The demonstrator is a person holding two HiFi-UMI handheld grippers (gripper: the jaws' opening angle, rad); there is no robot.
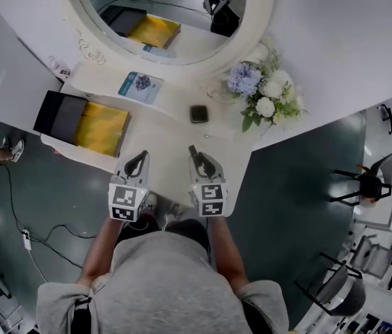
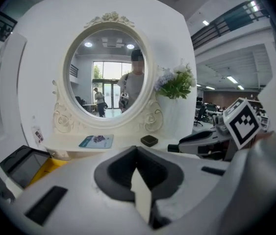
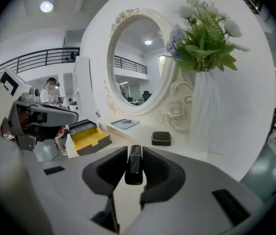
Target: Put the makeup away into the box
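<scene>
The right tool point(image 3: 134, 152) is closed on a slim, glossy black lipstick tube point(image 3: 134, 166), held lengthwise between its dark pads above the front edge of the white table point(image 1: 171, 141). The left tool point(image 2: 138, 153) has its jaws together with nothing between them. Each tool carries a cube of black-and-white square markers point(image 1: 127, 202).

At the table's left edge lies the open rectangular box point(image 1: 102, 128), lined in matte yellow, with its black lid point(image 1: 60, 115) folded out to the left. A small, square black compact point(image 1: 198, 113) with rounded corners sits near the table's back edge, just beside a ribbed white vase point(image 3: 204, 116) of blue and white flowers. A blue printed card point(image 1: 140, 87) lies flat at the foot of the oval mirror; its writing is too small to read. The mirror's white frame point(image 2: 152, 117) is carved with roses and scrolls.
</scene>
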